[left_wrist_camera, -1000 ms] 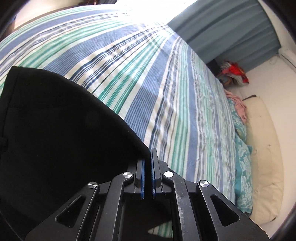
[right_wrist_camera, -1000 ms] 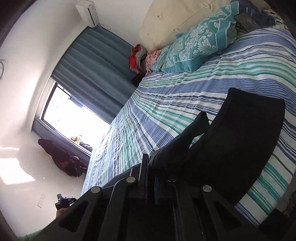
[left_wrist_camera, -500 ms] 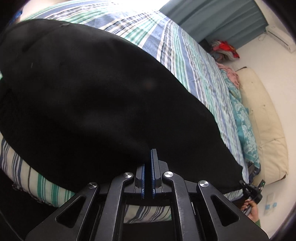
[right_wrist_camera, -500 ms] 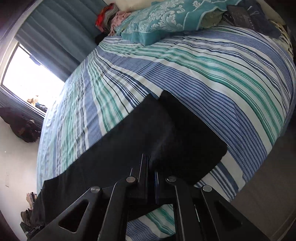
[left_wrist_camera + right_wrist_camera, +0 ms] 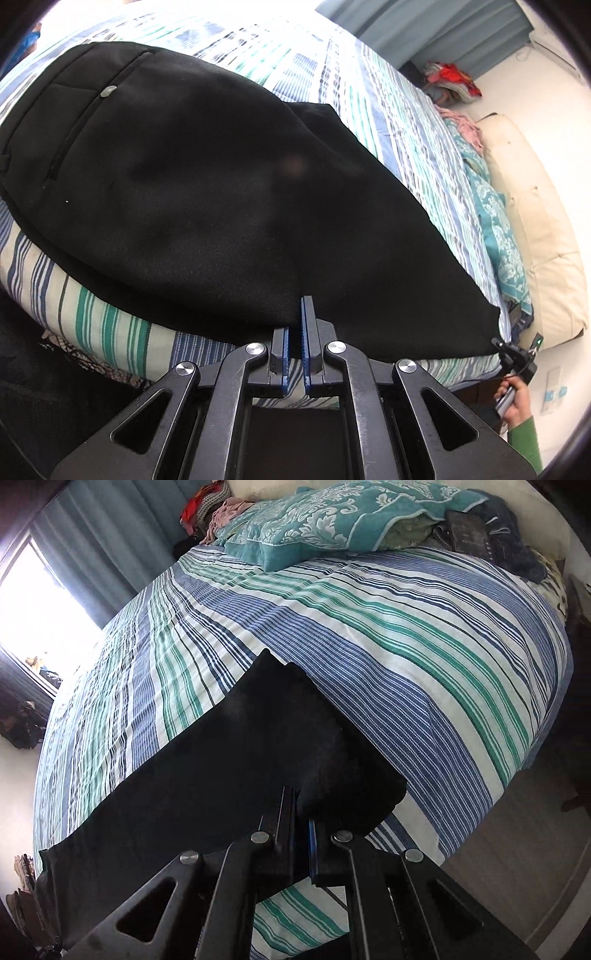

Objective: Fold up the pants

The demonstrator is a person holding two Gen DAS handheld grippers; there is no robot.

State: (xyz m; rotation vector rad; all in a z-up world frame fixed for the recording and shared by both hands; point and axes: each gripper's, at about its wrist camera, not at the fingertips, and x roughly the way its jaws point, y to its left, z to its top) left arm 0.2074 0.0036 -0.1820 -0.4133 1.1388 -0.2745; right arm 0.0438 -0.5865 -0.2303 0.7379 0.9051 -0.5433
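Through the left wrist view, we see the black pants (image 5: 207, 177) laid flat along the near edge of the striped bed (image 5: 373, 107), their long axis running with that edge from the pocketed waist end toward the bed's far left corner to the leg end at the right. Our left gripper (image 5: 299, 314) is clamped tight on the pants' near edge about midway along. At the leg end, the other gripper and a hand (image 5: 515, 397) show, small.

Through the right wrist view, the right gripper (image 5: 301, 805) is pinched shut on the leg end, near the bed's (image 5: 406, 635) near edge. The pants (image 5: 229, 760) stretch away leftward from it. We judge the right hand the nearer one for carrying the hems toward the waist.
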